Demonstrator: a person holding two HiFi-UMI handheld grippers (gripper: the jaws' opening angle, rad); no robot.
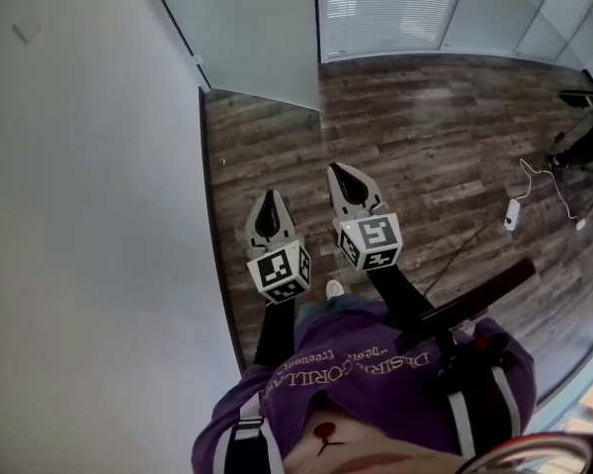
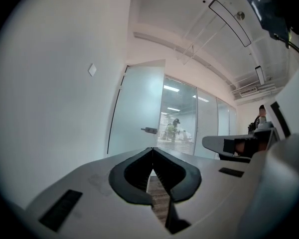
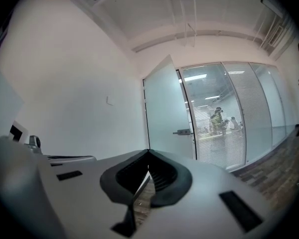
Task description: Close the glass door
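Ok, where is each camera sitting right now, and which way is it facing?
Head view: on the person's head, looking steeply down at the wood floor; shows left gripper, right gripper and purple top.
Left gripper view: on the left gripper, looking level along its shut jaws at the glass door.
Right gripper view: on the right gripper, level along its shut jaws, toward that door.
Shared: all three show the door's handle.

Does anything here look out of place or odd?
The frosted glass door stands open, swung away from the glass wall. A loose white cable with a small adapter lies on the dark wooden floor, right side.
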